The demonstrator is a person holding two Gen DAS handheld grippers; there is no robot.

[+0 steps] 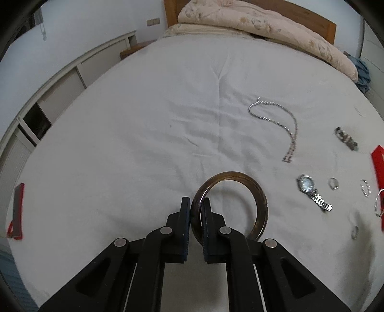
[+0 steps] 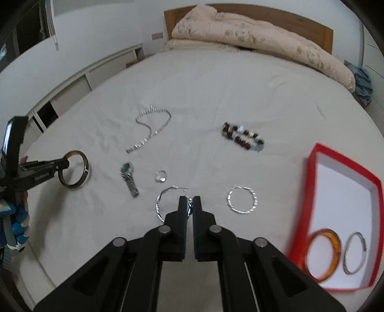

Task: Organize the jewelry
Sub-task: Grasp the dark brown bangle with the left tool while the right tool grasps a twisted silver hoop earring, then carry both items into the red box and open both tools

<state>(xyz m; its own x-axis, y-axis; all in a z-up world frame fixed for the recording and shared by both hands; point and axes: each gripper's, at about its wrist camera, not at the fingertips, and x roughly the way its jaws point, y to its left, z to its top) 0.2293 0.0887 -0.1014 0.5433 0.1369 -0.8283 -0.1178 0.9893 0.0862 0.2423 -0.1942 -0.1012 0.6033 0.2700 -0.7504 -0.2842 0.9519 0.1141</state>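
My left gripper (image 1: 196, 206) is shut on a dark brown bangle (image 1: 242, 177), held over the white bed sheet; it also shows at the left of the right wrist view (image 2: 84, 165). My right gripper (image 2: 190, 204) is shut on a silver hoop earring (image 2: 160, 200). A second silver hoop (image 2: 242, 199) lies just right of it. A red box (image 2: 319, 153) at the right holds an orange bangle (image 2: 334, 242) and a silver hoop (image 2: 355, 252). A silver chain (image 2: 153, 129), a watch (image 2: 128, 175), a small ring (image 2: 160, 176) and a beaded bracelet (image 2: 242, 136) lie on the sheet.
A folded floral quilt (image 2: 252, 40) lies at the wooden headboard (image 2: 300, 21). A blue cloth (image 2: 362, 84) sits at the far right bed edge. White cabinets (image 2: 72, 86) run along the left. A red lid (image 1: 18, 211) lies at the left in the left wrist view.
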